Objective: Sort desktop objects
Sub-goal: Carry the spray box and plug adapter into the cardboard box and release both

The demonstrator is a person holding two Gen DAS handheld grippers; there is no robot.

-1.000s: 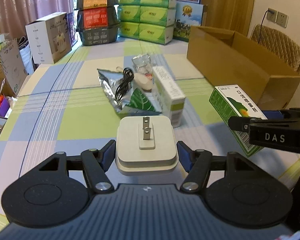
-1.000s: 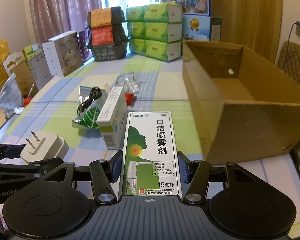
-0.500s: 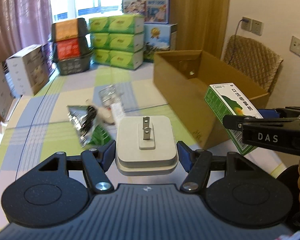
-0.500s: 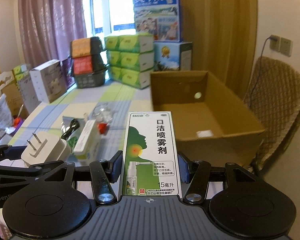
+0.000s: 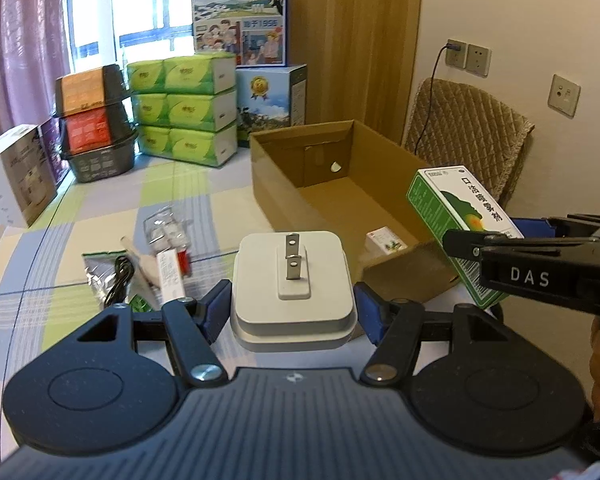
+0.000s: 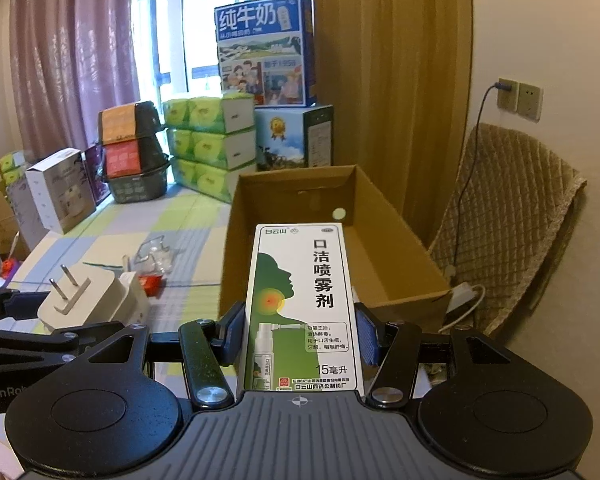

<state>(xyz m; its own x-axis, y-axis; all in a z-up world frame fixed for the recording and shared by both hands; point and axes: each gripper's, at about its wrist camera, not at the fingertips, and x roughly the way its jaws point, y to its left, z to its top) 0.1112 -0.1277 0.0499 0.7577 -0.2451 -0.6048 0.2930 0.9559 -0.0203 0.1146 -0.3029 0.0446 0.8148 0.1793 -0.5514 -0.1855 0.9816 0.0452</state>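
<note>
The left gripper (image 5: 294, 306) is clamped on a white plug adapter (image 5: 292, 286), prongs pointing up and forward, the blue pads pressed against its two sides; the right gripper (image 6: 300, 342) is closed on a green-and-white throat spray box (image 6: 302, 308), held lengthwise between the pads with its printed face up. Both are carried in the air, short of the near wall of the open cardboard box (image 5: 340, 196), the spray box on the right and the adapter to its left; inside the box lies one small carton (image 5: 384, 240), near the front corner.

The step in hand looks to be the drop into the cardboard box; to do it well, each gripper should pass clear over the near rim before opening, since a release at the rim would likely tip the item back onto the bench (image 5: 100, 216); the two are close together, so going in one after the other, or keeping them apart side by side, avoids a knock; lower before letting go, because the adapter is dense and would likely bounce; aim at bare floor beside the small carton. The cable (image 5: 118, 280), foil pouch (image 5: 96, 270) and other packets remain on the bench to the left.
</note>
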